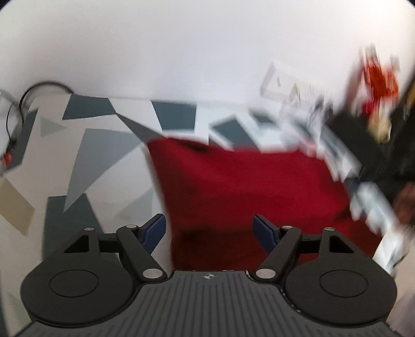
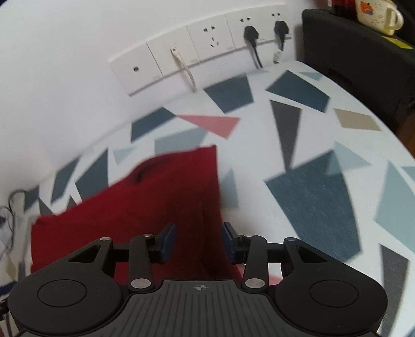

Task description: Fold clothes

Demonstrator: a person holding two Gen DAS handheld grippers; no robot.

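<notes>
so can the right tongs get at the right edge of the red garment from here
Probably yes: the right tongs stand open right above the red garment, its edge lying between the pads, with nothing else in the way on the patterned table.

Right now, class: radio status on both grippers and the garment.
Left gripper open, empty. Right gripper open, empty. Red garment on patterned table. Nothing blocking.

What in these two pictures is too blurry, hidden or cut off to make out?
- Left wrist view: the right side is smeared by motion blur; the orange-red thing there cannot be identified.
- Both views: the near part of the red garment is hidden behind the gripper bodies, so its type and fold stay unclear.
- Right wrist view: the mug is cut off by the top edge.
- Right wrist view: the left edge clutter is too blurred to name.
</notes>
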